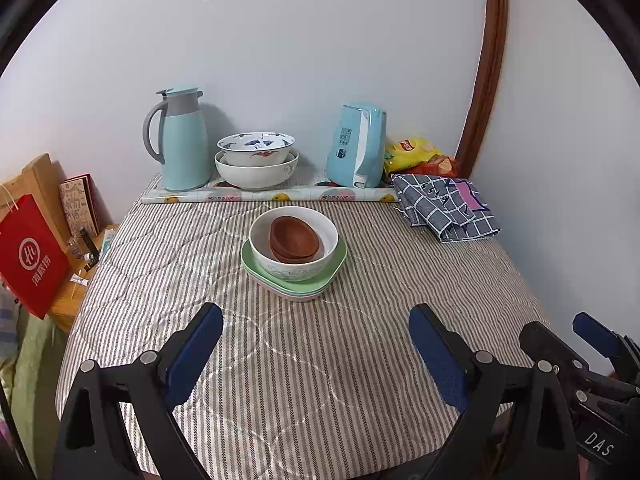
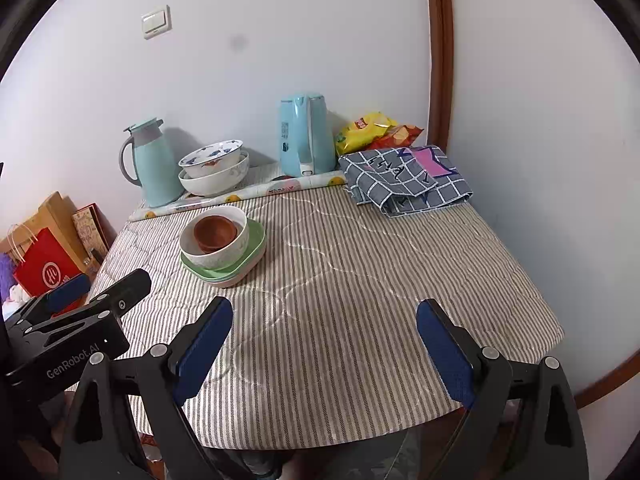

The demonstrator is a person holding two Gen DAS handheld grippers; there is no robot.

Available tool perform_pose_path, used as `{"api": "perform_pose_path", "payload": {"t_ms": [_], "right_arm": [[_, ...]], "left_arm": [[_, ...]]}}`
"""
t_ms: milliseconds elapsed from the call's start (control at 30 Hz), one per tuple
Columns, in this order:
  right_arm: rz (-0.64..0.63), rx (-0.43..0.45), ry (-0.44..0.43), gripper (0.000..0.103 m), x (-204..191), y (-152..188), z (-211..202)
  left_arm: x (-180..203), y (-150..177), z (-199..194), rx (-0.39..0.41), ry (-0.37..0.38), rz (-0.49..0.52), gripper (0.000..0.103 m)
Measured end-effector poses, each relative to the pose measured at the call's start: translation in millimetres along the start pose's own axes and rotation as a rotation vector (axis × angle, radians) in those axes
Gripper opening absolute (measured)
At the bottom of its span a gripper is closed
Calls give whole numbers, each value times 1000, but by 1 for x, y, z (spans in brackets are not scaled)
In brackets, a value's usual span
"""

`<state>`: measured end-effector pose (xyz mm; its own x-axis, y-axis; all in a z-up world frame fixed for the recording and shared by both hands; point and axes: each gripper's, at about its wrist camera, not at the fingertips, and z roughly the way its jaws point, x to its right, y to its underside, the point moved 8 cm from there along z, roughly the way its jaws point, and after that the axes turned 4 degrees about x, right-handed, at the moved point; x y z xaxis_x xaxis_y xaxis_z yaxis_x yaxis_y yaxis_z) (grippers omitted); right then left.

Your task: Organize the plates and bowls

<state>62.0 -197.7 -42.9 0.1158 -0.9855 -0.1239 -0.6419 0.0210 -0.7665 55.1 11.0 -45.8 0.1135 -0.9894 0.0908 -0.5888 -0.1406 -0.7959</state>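
Note:
Stacked green and pale square plates [image 1: 256, 270] [image 2: 252, 256] lie mid-table on the striped cloth. On them stands a white bowl [image 1: 296, 268] [image 2: 218, 254] holding nested brown bowls [image 1: 294, 240] [image 2: 214, 232]. Two more white bowls [image 1: 256, 160] [image 2: 214, 168] are nested at the back by the wall. My left gripper [image 1: 316, 316] hovers open near the table's front, short of the stack, with nothing between its fingers. My right gripper [image 2: 324, 312] is open too, over bare cloth to the right of the stack. Each gripper shows at the edge of the other's view.
A teal thermos jug [image 1: 182, 140] [image 2: 150, 164] and a teal kettle [image 1: 358, 146] [image 2: 306, 136] stand at the back. Snack bags [image 1: 416, 154] [image 2: 376, 130] and a folded checked cloth [image 1: 448, 204] [image 2: 404, 180] fill the back right corner. A red bag [image 1: 32, 256] stands left of the table.

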Motion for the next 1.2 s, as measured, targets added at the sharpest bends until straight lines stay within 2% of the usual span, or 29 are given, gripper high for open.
{"api": "perform_pose_path", "payload": {"t_ms": [1200], "right_arm": [[-6,-1,-4,92,0,2,-1]], "left_arm": [[-1,2,-2,-6,-3,-7,95]]}}
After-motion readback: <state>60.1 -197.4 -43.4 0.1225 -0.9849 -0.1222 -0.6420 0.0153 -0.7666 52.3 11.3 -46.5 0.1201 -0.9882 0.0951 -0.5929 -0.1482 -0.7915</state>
